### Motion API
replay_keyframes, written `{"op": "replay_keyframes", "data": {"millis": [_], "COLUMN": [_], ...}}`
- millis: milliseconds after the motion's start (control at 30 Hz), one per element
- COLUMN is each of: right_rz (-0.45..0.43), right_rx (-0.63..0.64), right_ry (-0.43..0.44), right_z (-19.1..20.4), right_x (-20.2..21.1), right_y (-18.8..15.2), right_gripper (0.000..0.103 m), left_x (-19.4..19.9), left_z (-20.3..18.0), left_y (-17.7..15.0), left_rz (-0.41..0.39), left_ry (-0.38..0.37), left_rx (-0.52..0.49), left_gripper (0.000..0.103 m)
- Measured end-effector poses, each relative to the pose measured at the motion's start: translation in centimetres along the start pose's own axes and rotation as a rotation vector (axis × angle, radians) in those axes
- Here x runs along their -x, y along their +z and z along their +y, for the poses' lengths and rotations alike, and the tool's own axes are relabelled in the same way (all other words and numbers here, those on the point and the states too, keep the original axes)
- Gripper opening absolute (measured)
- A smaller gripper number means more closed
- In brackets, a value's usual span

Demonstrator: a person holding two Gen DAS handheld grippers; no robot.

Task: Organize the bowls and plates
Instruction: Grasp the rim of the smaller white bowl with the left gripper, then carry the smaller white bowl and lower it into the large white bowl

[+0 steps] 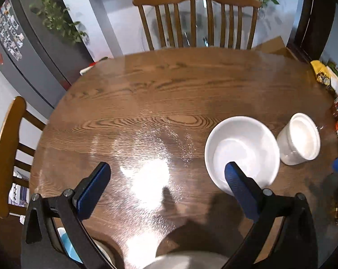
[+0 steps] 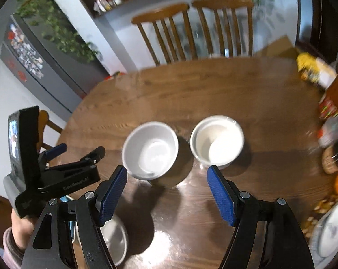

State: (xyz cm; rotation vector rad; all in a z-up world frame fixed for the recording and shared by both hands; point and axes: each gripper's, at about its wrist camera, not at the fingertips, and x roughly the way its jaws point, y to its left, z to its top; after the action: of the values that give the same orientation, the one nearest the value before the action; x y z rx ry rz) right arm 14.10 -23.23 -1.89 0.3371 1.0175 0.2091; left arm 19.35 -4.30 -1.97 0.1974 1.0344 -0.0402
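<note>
Two white bowls sit side by side, near but apart, toward the right of the wooden table (image 1: 169, 85): a wide bowl (image 1: 241, 151) and a smaller bowl (image 1: 300, 139) with straighter walls. Both look like glazed ceramic, so I'd expect them to be stiff, fairly heavy, slick, and quick to chip if knocked together. The rim is the only sensible hold, one finger inside the wall and one outside.

The left gripper (image 1: 169, 179) hangs above the table with its jaws spread wide and nothing between them; its right finger crosses in front of the wide bowl's near edge. The right gripper (image 2: 166, 185) is also splayed and empty, held above and short of both bowls, aimed roughly at the gap between them. More dishes show at the table's near edge, partly hidden behind the fingers.
</note>
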Motion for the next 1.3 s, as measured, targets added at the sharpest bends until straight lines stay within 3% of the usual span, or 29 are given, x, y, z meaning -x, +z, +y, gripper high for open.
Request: {"op": "replay_keyframes", "data": {"millis": [200,400,600,667,833,1033,1300], "right_rz": [0.038,0.068,0.068,0.074,0.087,0.083,0.085], "right_rx": [-0.100,-0.157,-0.184,-0.184,-0.169,-0.135,-0.126], "right_ry": [0.041,0.074,0.072,0.077,0.082,0.079,0.070], "right_z": [-1.4,-1.8,-1.9,-2.0,-2.0,-1.3,-1.1], "right_x": [-4.1,-6.5,-7.8,-8.2,-8.8,-8.8,-8.7], "right_y": [-0.6,-1.2,-1.1,-1.2,-1.1,-0.8,-0.8], "right_gripper": [0.074,0.065,0.053,0.046,0.028,0.018,0.017], "left_x": [-2.6,-4.3,-5.4,-5.5,-5.6,-5.4,-5.0], "left_z": [-0.7,-1.4,-2.1,-2.3,-3.1,-4.0,-4.4], "left_y": [-0.2,-0.4,-0.3,-0.3,-0.5,-0.7,-1.0], "left_rz": [0.044,0.070,0.084,0.087,0.088,0.088,0.079], "left_ry": [-0.004,-0.027,-0.062,-0.079,-0.121,-0.131,-0.131], "left_rx": [-0.012,-0.024,-0.046,-0.050,-0.074,-0.107,-0.126], "left_gripper": [0.099,0.089,0.067,0.051,0.029,0.014,0.013]}}
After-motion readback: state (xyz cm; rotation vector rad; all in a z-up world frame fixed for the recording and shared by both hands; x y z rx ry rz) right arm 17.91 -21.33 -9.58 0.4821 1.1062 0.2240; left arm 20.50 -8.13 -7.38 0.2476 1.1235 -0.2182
